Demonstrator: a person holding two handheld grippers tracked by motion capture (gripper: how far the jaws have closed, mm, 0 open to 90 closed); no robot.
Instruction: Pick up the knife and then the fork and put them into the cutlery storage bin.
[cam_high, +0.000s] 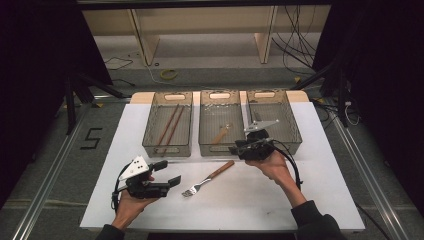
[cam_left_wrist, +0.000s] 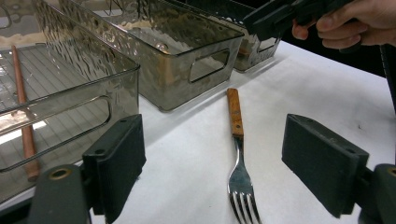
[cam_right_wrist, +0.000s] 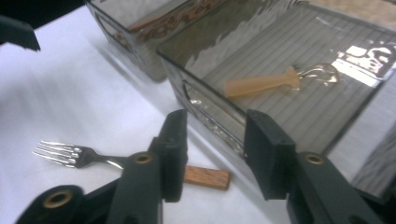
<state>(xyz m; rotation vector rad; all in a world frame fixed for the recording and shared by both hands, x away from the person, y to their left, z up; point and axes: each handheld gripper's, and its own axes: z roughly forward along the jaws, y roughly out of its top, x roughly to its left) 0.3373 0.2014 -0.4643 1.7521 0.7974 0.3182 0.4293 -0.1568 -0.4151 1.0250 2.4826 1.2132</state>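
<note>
A fork (cam_high: 207, 180) with a wooden handle lies on the white table (cam_high: 320, 190), tines toward the near edge. My left gripper (cam_high: 169, 172) is open just left of it. In the left gripper view the fork (cam_left_wrist: 239, 154) lies ahead between the wide jaws of the left gripper (cam_left_wrist: 215, 158), untouched. My right gripper (cam_high: 236, 149) hovers at the middle bin's (cam_high: 221, 150) front wall, above the fork's handle end. Its jaws are apart with nothing between them. In the right gripper view the right gripper (cam_right_wrist: 212, 154) is over the fork (cam_right_wrist: 70, 155) and the bin wall (cam_right_wrist: 210, 121).
Three smoked clear bins stand in a row at the back. The left bin (cam_high: 167, 150) holds two brown chopsticks (cam_high: 169, 127). A wooden-handled utensil (cam_high: 221, 134) lies in the middle one. The right bin (cam_high: 295, 135) is partly hidden by my right gripper.
</note>
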